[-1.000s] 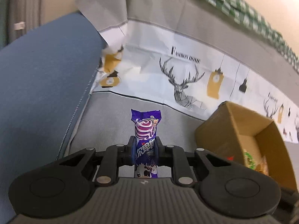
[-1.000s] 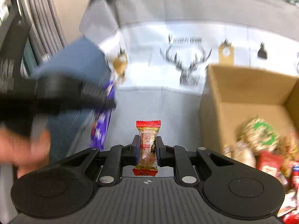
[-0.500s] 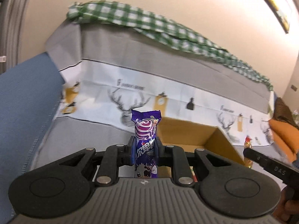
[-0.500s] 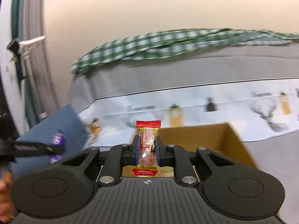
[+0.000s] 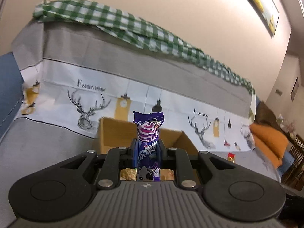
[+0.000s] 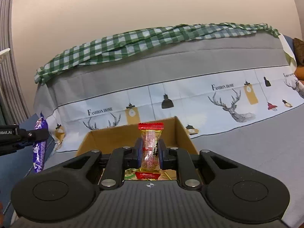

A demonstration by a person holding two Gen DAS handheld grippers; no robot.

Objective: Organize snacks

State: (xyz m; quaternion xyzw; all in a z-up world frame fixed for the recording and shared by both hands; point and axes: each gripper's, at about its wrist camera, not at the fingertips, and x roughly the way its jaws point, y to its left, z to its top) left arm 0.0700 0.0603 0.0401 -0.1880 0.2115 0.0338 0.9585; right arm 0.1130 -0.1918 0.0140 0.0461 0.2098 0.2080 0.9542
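Both snacks look light, soft and crinkly, best pinched across the flat middle. At centre frame, the left gripper (image 5: 147, 149) is clamped on a purple candy wrapper (image 5: 148, 133) standing upright. The right gripper (image 6: 150, 150) is pinched tight on a clear red-ended snack packet (image 6: 150, 144). Each hangs before the open cardboard box (image 6: 115, 134).

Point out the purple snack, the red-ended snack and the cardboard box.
purple snack (image 5: 147, 133), left wrist view, swirl print.
red-ended snack (image 6: 150, 146), right wrist view, clear middle.
cardboard box (image 6: 114, 135), right wrist view, inner back wall.
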